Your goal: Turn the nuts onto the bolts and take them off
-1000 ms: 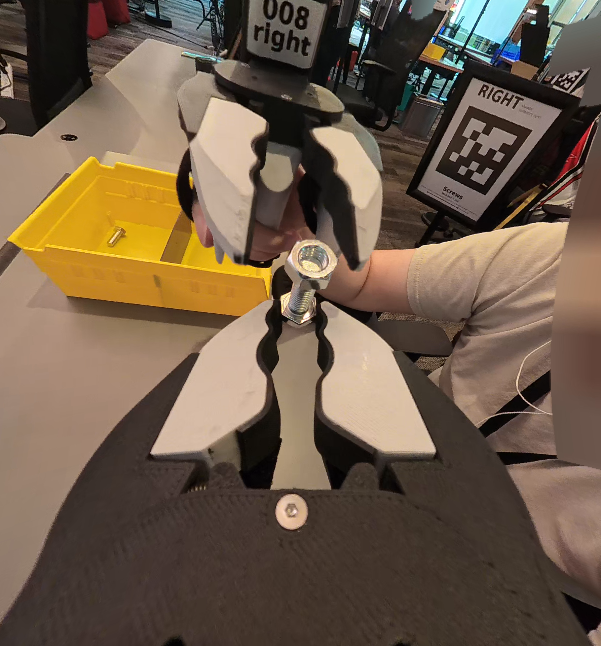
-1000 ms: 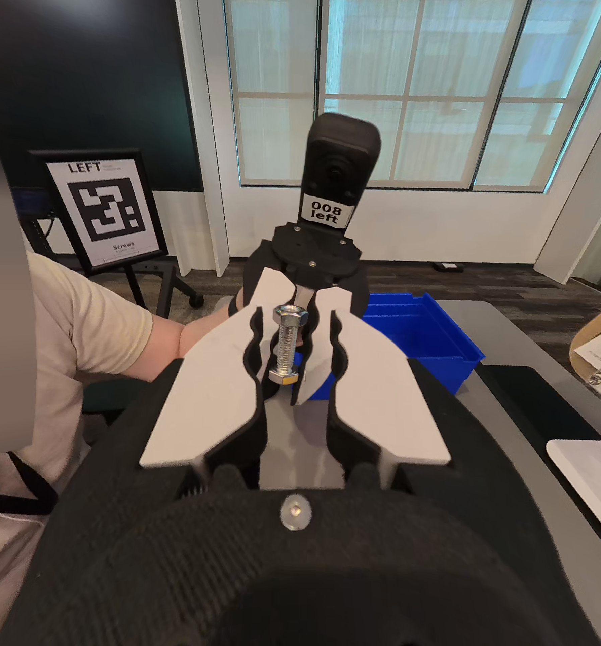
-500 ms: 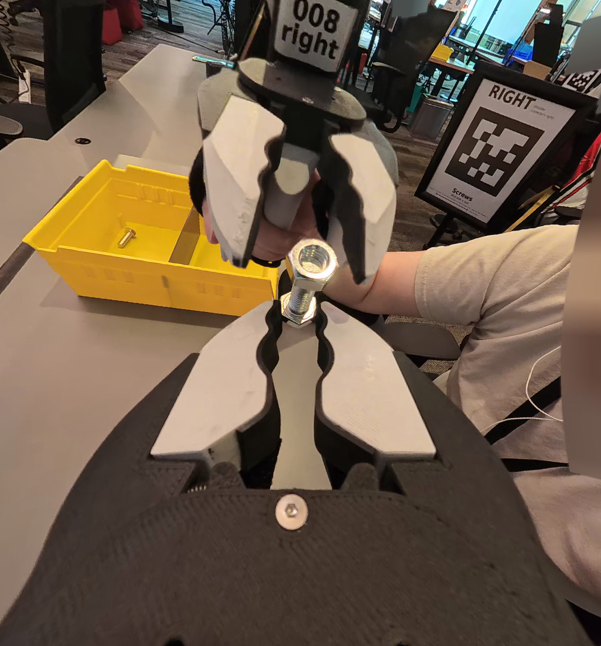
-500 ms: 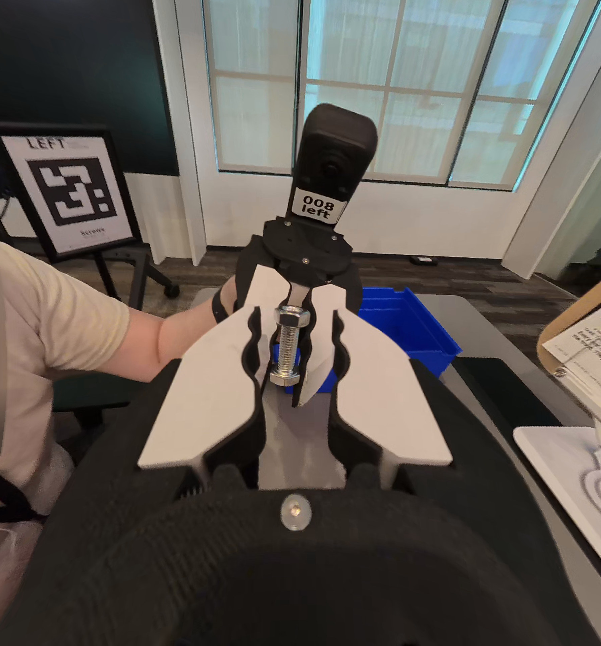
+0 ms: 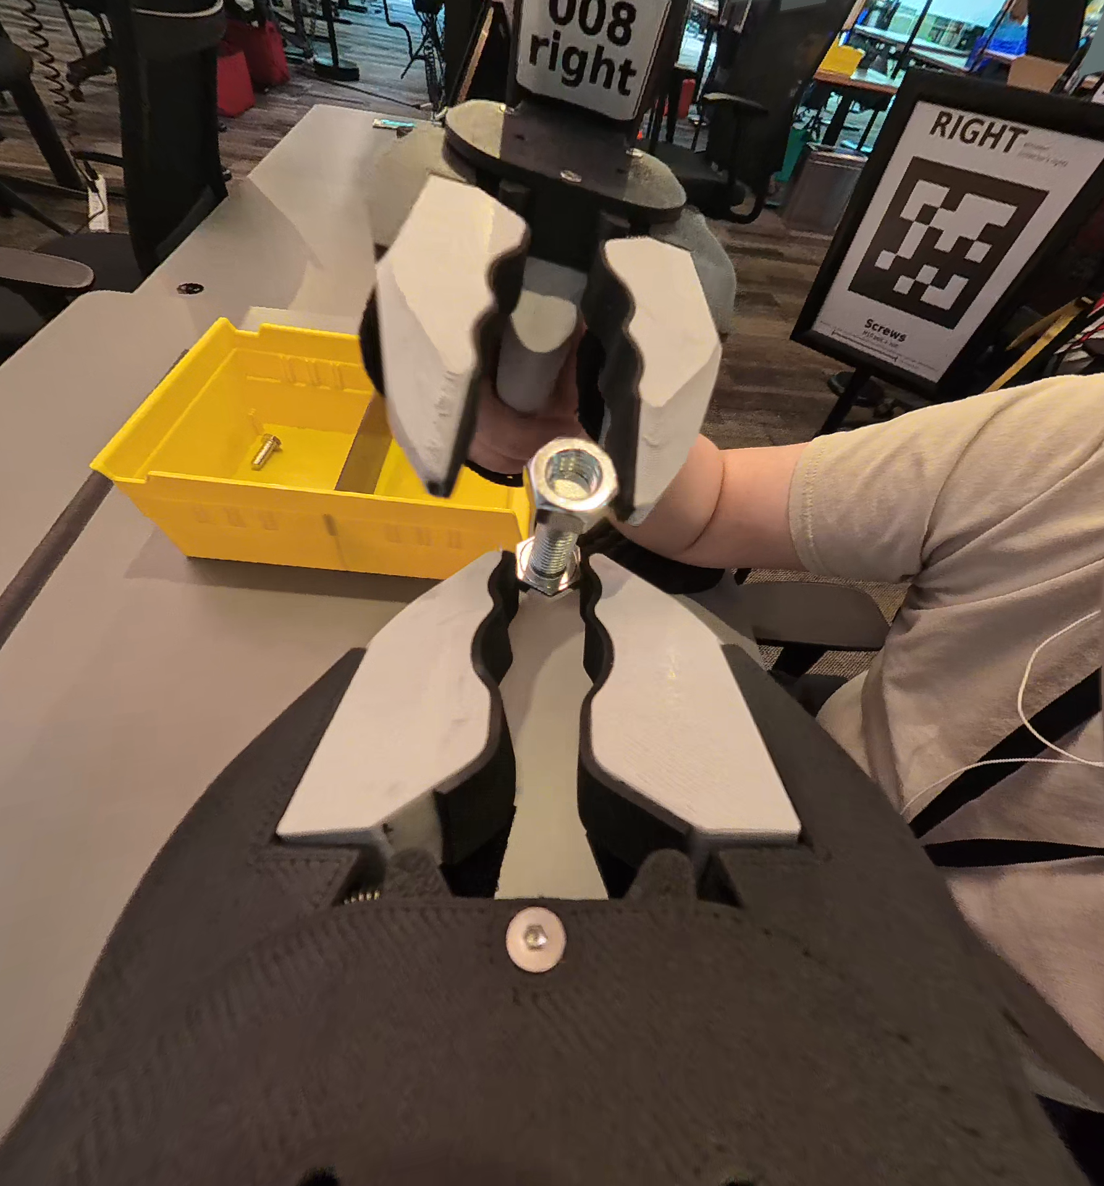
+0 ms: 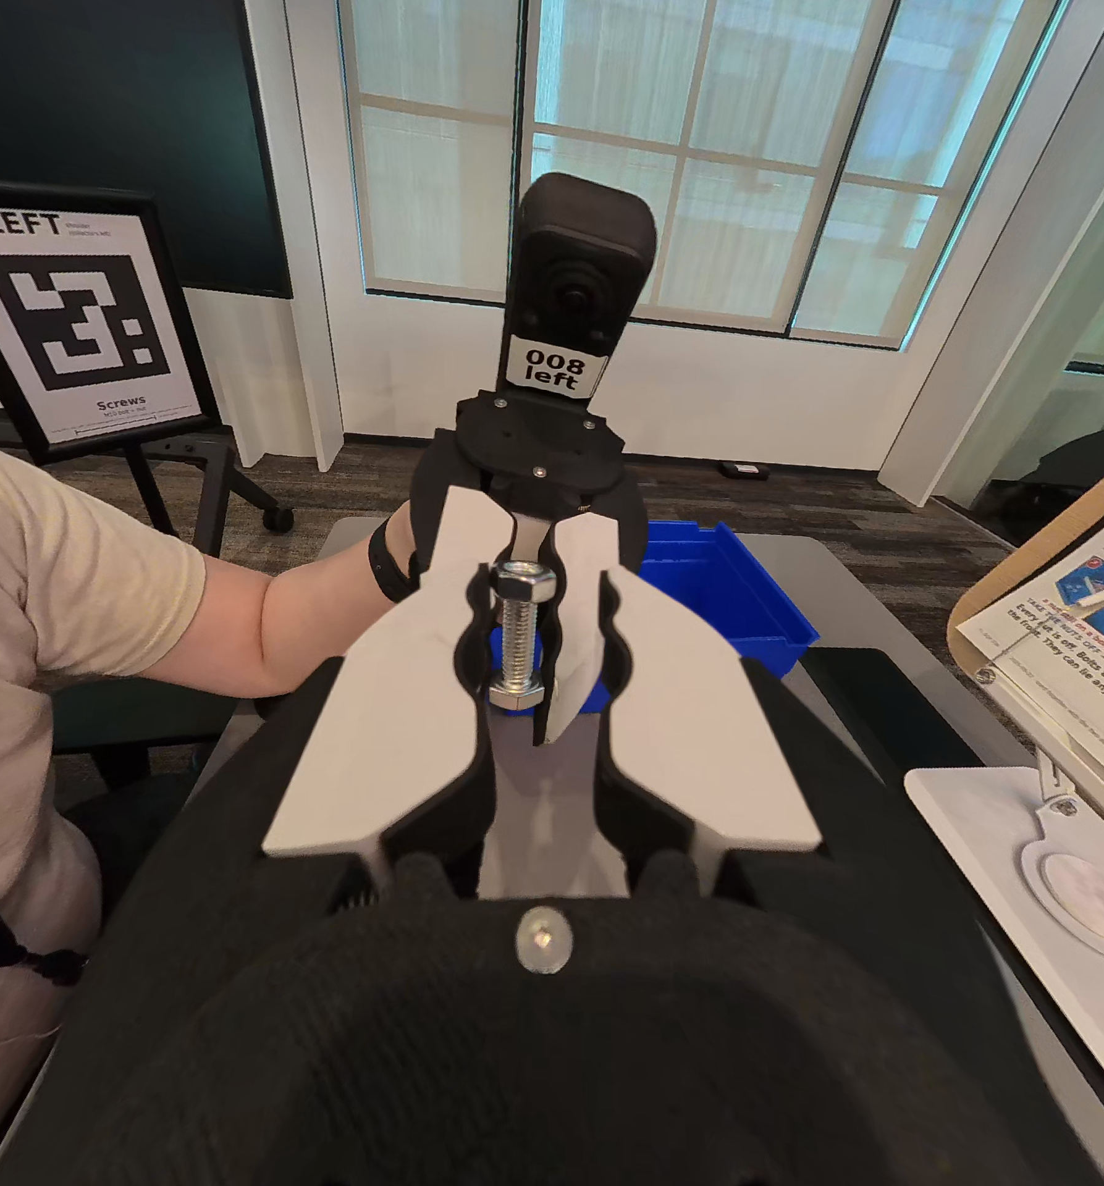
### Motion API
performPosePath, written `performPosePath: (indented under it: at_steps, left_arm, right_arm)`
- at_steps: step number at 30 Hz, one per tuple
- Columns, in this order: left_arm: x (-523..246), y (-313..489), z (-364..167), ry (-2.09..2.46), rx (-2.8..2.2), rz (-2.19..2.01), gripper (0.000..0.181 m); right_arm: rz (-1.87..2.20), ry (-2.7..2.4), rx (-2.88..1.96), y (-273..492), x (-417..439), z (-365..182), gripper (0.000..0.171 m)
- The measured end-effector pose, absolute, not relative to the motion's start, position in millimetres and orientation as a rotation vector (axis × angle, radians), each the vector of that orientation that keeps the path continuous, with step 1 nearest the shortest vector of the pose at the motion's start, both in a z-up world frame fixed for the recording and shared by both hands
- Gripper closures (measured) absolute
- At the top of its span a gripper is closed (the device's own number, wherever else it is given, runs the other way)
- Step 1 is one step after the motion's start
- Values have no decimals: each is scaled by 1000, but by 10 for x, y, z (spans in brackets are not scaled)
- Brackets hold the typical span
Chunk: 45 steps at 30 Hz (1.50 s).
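- Steel bolt (image 5: 552,545) sits at frame centre in the left wrist view, its head pinched by the left gripper (image 5: 544,577) jaws.
- Its nut (image 5: 571,482) tops the thread; the right gripper (image 6: 516,648) jaws stand spread around it, apparently not gripping.
- Close squarely on the nut flats, then twist along the bolt's axis.
- Beyond, the yellow bin (image 5: 318,532) at left and blue bin (image 6: 729,590) stay near; keep swings small above the grey surface (image 5: 119,674).

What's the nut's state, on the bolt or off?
On, barely: the nut sits at the tip of the bolt, empty threads showing in its bore. Left tool grips the bolt head.
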<state>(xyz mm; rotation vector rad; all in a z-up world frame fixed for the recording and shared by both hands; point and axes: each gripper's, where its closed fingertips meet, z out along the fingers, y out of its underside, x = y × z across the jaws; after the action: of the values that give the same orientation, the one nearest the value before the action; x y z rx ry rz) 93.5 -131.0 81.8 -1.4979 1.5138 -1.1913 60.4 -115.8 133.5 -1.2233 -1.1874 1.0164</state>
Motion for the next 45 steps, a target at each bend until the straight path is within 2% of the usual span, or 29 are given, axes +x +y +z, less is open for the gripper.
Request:
performPosePath:
  at_steps: [4,15,20,23,29,35,40,45]
  left_arm:
    - [923,-1294,838,1493,-1505,-1226,163]
    - [946,-1415,820,1552,-1480,-1284,163]
    - [942,-1424,826,1553,-1484,-1291,163]
    - [919,-1428,872,1532,-1480,-1330,163]
    - [867,-1513,949,1543,-1453,-1347,163]
    - [870,-1550,955,1555,-1449,-1364,163]
    - [883,-1537,932,1553,-1463,-1360,163]
    - [889,-1527,900,1562,-1475,-1348,163]
  right_arm:
    - [1026,-1198,-1216,-1189,613,1348,152]
    - [1242,-1250,-1173,-1283,648,1353,152]
    - [1411,-1186,-1080,-1320,771,1530,152]
    - [1227,-1179,-1138,-1091,1035,1511,152]
    - [615,-1416,-1527,-643,2291,558,151]
    - [923,-1434,-2004,-797,2954,-487,151]
    - [922,-1384,-2325,-727,3115,-983,151]
    - [888,-1362,-2419,-695,3176,-1116,151]
